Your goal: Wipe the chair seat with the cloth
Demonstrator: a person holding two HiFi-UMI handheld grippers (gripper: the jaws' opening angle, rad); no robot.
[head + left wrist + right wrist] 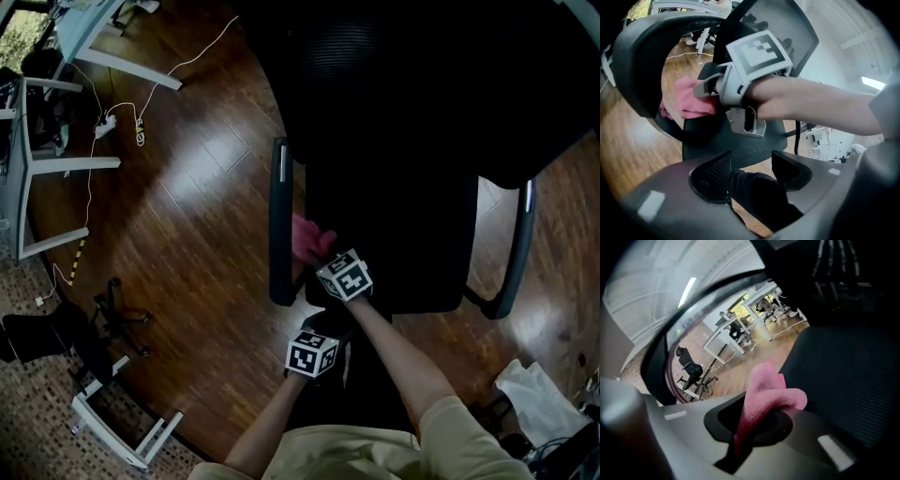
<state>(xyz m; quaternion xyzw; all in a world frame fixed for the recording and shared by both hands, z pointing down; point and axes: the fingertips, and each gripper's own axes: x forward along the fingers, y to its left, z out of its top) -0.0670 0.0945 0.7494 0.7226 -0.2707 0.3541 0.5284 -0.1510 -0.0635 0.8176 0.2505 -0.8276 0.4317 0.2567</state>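
The black mesh chair seat (403, 234) lies in front of me. A pink cloth (309, 239) rests on the seat's left edge, beside the left armrest (279, 225). My right gripper (330, 261) is shut on the cloth, which bunches up between its jaws in the right gripper view (764, 399). The left gripper view shows the right gripper (701, 89) pressing the cloth (691, 98) onto the seat (726, 140). My left gripper (314, 352) hovers just off the seat's front edge, jaws wide apart (750, 176). A dark shape (757, 197) shows between them; no pad presses on it.
The chair's tall backrest (412, 84) and right armrest (518, 248) frame the seat. White desk legs (66, 164) and cables (141, 122) lie on the wood floor to the left. Another chair's base (56, 333) stands at lower left, a white bag (539, 398) at lower right.
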